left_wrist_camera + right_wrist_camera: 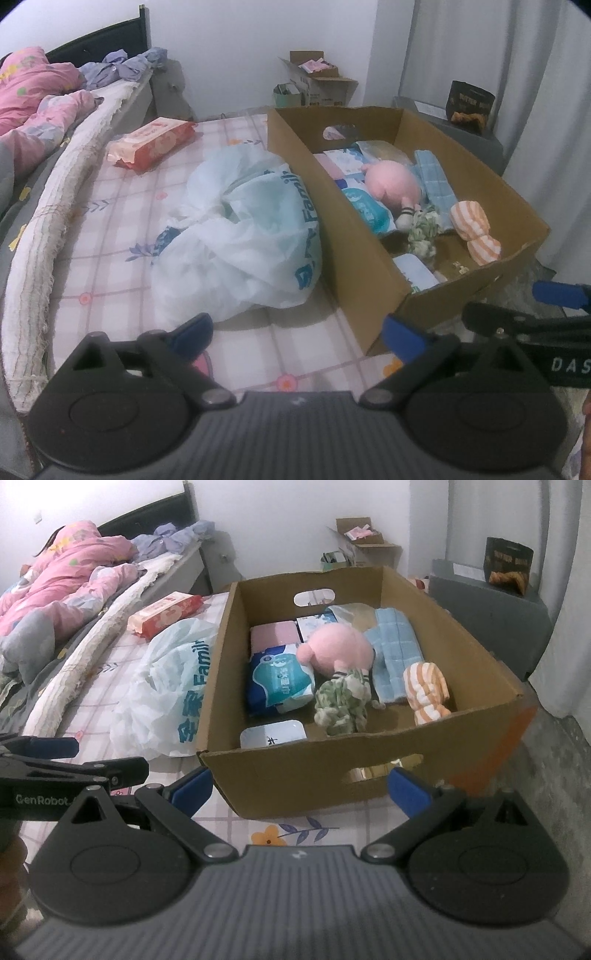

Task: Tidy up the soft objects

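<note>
In the right view only, box (362,782) handle slot (both grippers (301,788) (297,332) spread, empty).

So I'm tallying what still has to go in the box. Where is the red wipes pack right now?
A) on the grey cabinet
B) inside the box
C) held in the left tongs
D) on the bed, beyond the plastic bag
D: the wipes pack lies on the checked sheet past the plastic bag, outside the box, and both tongs are open and empty.
</note>
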